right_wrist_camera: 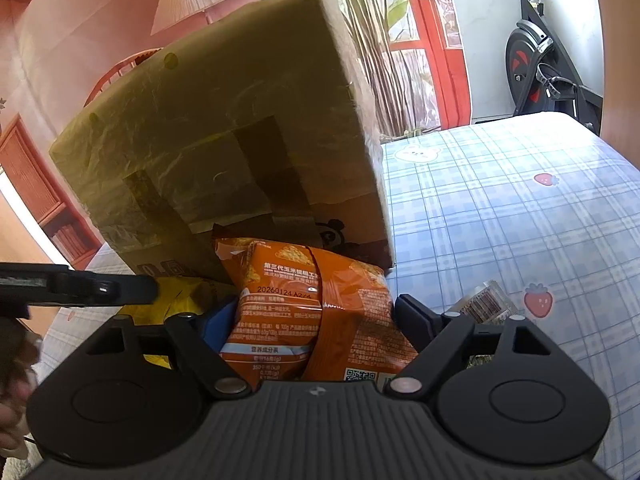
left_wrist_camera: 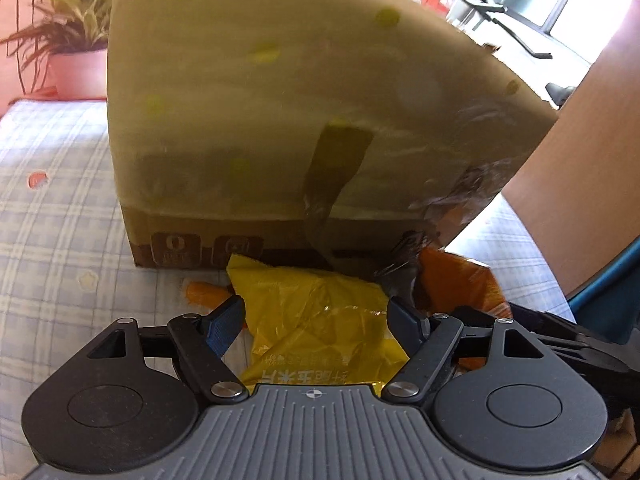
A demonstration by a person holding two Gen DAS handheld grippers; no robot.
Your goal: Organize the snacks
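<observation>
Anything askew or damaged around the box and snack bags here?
The cardboard box is patched with dark tape and wrinkled film, and its corner looks frayed. The orange bag and yellow bag lie crumpled against its base.

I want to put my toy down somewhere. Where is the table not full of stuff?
Free: the checked tablecloth to the right of the cardboard box, out toward the strawberry print, and the cloth left of the box near the potted plant. Crowded: right in front of the box, where the yellow bag, orange bag and a small clear packet lie.
</observation>
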